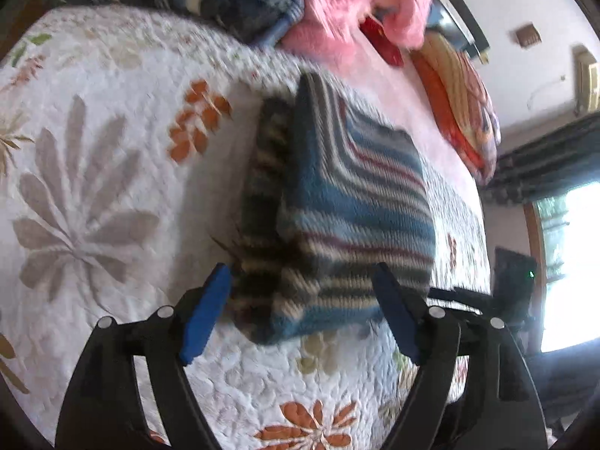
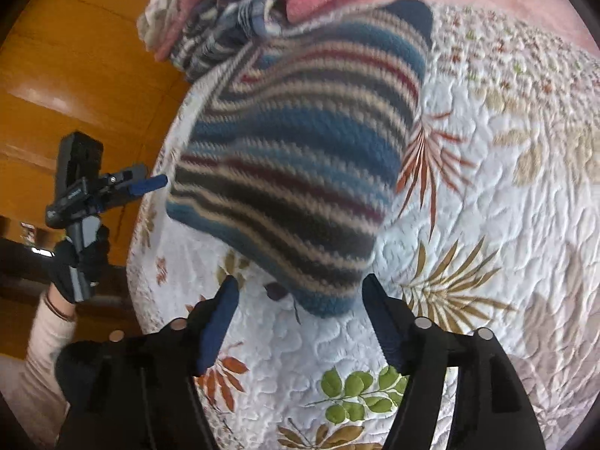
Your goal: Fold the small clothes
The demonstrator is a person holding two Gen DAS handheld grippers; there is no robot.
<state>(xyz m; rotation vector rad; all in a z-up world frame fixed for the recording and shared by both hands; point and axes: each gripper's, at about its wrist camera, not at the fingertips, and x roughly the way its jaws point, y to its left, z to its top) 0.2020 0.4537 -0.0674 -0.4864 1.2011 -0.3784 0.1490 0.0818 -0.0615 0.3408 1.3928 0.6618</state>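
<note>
A folded striped fleece garment (image 1: 337, 202) lies on a floral quilt (image 1: 93, 187), just ahead of the left claw (image 1: 300, 311) and right claw (image 2: 300, 318). Both claws are wide open, holding nothing. Best next: press edges flat, keeping layers aligned.

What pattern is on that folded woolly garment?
Stripes of blue, cream, black and dark red on the folded garment; clearest in the right wrist view.

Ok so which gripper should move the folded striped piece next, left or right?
Probably the left gripper: its open fingers already flank the striped garment. The right gripper sits just short of a corner.
</note>
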